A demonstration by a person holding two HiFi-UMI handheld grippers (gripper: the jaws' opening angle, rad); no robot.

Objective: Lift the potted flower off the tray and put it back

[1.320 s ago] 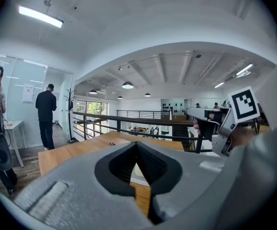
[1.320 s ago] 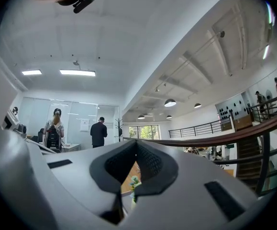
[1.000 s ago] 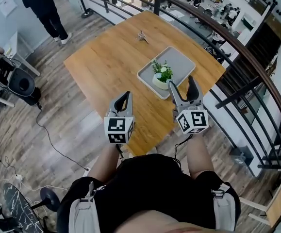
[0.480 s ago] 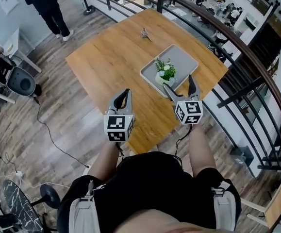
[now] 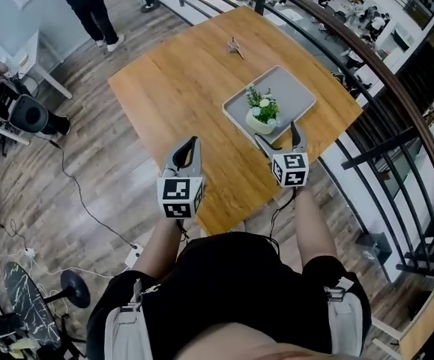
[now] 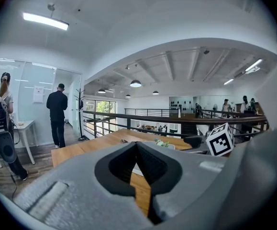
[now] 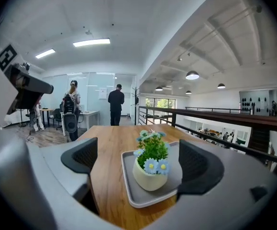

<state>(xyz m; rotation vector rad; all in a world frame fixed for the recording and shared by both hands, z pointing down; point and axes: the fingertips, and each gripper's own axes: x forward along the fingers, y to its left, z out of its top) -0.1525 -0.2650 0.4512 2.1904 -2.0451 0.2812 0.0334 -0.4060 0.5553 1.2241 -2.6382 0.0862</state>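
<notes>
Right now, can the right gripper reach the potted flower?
Probably yes: the right gripper has just been opening its empty jaws, and the potted flower sits straight ahead on the tray, nothing between.

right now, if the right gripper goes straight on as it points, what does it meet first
Most likely the potted flower, centred ahead of the open jaws of the right gripper, on the grey tray; the tray's near rim lies lower, though depth is unclear.

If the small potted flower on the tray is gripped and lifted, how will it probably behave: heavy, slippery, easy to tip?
The potted flower looks small, so probably light. Its pot seems smooth and rounded, so a grip may slip. The leafy top stands above a narrow base, so a high push might tip it.
</notes>
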